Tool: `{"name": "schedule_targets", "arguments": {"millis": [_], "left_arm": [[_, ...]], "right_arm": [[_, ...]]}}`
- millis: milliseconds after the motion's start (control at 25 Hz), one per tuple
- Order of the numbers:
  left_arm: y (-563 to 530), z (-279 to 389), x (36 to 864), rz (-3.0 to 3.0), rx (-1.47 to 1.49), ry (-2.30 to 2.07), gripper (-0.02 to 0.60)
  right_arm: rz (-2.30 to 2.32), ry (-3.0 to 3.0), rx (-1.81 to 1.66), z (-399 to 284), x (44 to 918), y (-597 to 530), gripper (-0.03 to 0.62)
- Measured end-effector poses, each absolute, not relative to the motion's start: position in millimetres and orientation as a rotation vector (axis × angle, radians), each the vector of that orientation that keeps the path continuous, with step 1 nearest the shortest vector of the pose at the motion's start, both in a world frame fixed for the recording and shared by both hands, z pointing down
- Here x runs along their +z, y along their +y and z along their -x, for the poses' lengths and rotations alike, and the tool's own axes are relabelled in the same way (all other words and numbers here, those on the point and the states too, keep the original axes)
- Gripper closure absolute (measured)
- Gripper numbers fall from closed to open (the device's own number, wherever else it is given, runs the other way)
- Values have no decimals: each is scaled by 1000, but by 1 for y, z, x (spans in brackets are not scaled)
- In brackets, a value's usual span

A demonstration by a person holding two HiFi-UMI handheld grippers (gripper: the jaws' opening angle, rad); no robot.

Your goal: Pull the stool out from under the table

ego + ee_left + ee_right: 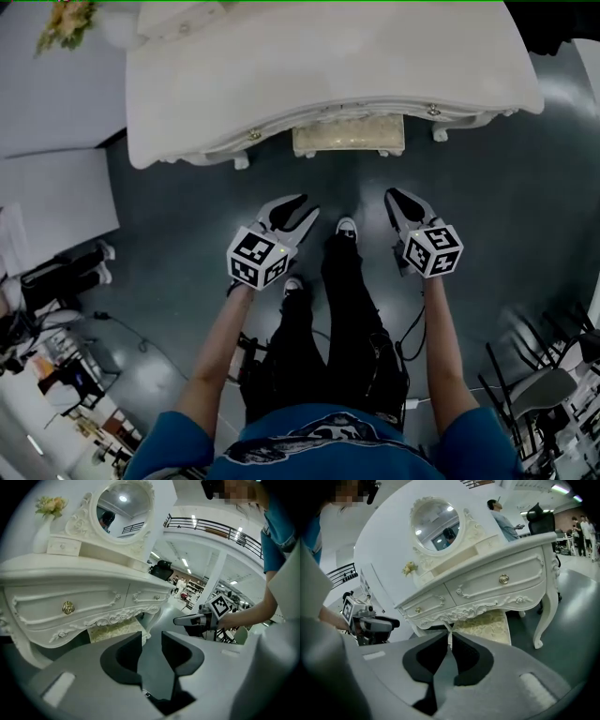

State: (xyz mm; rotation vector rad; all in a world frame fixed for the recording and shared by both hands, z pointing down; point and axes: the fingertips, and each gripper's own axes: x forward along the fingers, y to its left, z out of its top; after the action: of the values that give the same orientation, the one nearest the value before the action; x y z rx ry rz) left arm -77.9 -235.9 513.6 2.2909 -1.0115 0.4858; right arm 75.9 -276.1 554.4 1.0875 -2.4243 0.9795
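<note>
- Nearest: left hand-held gripper (306,208), jaws apart, nothing between them. It hangs over bare floor (487,187), well short of the table (328,66).
- Right hand-held gripper (395,197), to the right of the left one and level with it: jaws all but together with a hairline slit, empty. Both point towards the table.
- My shoe (346,227) stands on the floor between the two.
- Farther: the stool (349,136) is tucked under the middle of the table. Only its near edge shows past the table's scalloped apron, with a cream patterned seat and two short white feet. Neither hand-held gripper touches it.
- Handling, judged: the seat top looks padded and soft, so pads would sink and slip there. The white frame below it looks rigid, probably painted wood. As a small piece it should be fairly light and slide readily on the smooth dark floor.
- Grip plan, judged: take the near seat rail, left jaws near the left corner and right jaws near the right corner. The right jaws must open first.
- Pull low and level towards me so it neither tips nor knocks the apron.
- Farthest: oval mirror (437,524) and flowers (66,21) on the tabletop, not involved.
</note>
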Motion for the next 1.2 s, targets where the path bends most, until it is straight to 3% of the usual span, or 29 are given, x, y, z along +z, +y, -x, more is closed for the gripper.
{"name": "schedule_targets", "arguments": {"millis": [480,800,1200], "left_arm": [[-297,91,653,-2088,526,-1086,363],[-341,116,721,-1890,378,-1229,307],[-368,143,784,-1656,136,-1315,241]], "right_arm": [[-1088,-2276,1074,-143,703,-360,449],[-1206,-2244,1260,-181,751,-403,289],[-1265,-2239,1463,-183,791,-435,223]]}}
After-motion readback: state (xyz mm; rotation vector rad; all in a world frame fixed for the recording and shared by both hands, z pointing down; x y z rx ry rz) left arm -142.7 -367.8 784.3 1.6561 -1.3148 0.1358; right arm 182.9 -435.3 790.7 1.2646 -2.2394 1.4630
